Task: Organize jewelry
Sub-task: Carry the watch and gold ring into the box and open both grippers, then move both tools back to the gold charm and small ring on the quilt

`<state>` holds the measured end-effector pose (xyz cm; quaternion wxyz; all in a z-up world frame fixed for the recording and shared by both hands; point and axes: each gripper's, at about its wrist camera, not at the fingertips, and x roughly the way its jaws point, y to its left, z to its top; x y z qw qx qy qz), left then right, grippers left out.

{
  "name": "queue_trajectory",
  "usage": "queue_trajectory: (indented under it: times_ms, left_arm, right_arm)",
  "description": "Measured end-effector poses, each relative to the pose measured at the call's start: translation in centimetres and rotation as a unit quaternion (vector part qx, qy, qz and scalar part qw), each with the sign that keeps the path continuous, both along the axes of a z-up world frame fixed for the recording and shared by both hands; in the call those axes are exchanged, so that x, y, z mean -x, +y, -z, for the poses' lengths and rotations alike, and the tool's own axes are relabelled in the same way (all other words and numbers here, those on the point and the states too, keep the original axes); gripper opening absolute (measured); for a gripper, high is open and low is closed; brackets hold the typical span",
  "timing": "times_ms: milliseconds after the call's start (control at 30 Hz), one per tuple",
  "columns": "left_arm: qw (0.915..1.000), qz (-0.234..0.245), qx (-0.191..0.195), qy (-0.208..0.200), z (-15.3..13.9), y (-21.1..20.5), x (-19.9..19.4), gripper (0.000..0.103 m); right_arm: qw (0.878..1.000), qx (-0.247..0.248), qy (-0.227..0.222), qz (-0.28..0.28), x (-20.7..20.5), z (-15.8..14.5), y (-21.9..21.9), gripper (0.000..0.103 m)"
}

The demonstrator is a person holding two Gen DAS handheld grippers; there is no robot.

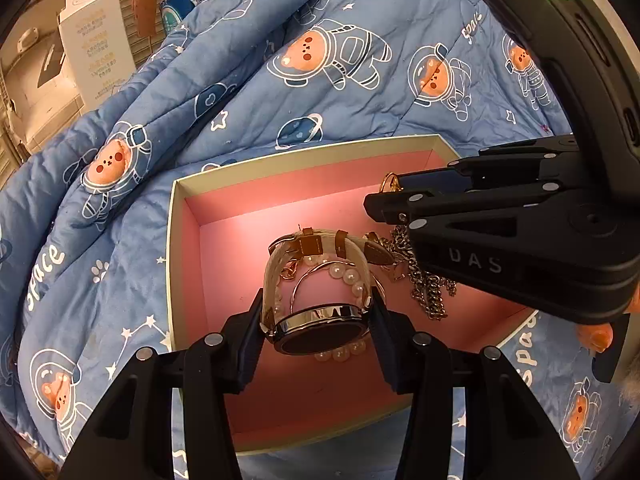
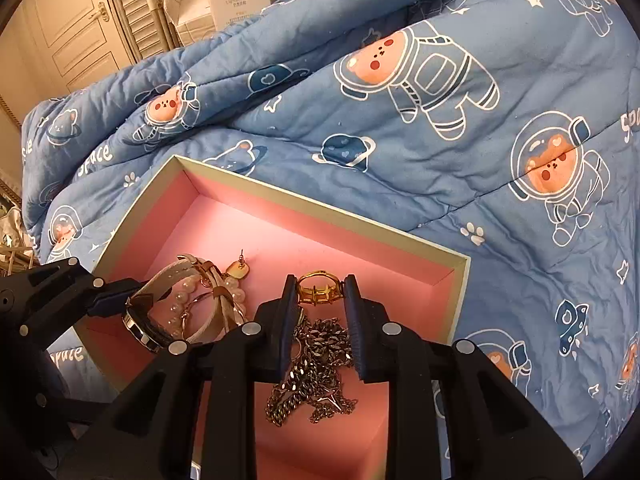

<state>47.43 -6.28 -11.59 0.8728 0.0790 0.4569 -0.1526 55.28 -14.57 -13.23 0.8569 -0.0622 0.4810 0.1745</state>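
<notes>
A pink-lined box (image 1: pixel 192 248) (image 2: pixel 360 216) lies on a blue quilt. My left gripper (image 1: pixel 318 324) is shut on a wristwatch (image 1: pixel 320 330) with a pale strap, held over the box floor; the watch also shows in the right wrist view (image 2: pixel 144 330). My right gripper (image 2: pixel 320 292) is shut on a gold ring (image 2: pixel 318 286), just above the box; in the left wrist view its fingers (image 1: pixel 432 192) reach in from the right. A pearl bracelet (image 1: pixel 352 274), a thin bangle (image 2: pixel 192 312), a gold earring (image 2: pixel 238 270) and a silver chain (image 2: pixel 316 364) lie in the box.
The blue astronaut-bear quilt (image 1: pixel 280 80) (image 2: pixel 440 140) rises in folds behind and beside the box. A white carton (image 1: pixel 96 36) stands beyond the bed at the far left. A louvred door (image 2: pixel 132 8) is behind the bed.
</notes>
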Motion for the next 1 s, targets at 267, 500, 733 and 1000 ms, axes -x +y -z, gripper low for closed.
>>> queue_trajectory:
  times_ms: [267,500,733,1000]
  left_arm:
    - [1.0,0.004,-0.007,0.002,0.1,-0.2,0.1,0.048]
    - [0.9999,0.0,-0.008,-0.007,-0.1,-0.3,-0.1,0.05]
    - [0.9991,-0.002,-0.023,-0.036,-1.0,-0.4,0.6,0.068]
    - [0.9968,-0.001,-0.043,-0.067,-1.9,-0.5,2.5,0.08]
  right_arm:
    - [0.999,0.036,0.003,-0.009,-0.2,1.1,1.1,0.024]
    - [0.999,0.051,-0.003,-0.012,-0.1,1.2,1.8,0.041]
    - [0.998,0.054,-0.031,-0.001,0.1,0.1,1.6,0.06]
    - [0.997,0.046,-0.057,0.013,0.7,-1.4,-0.1,0.065]
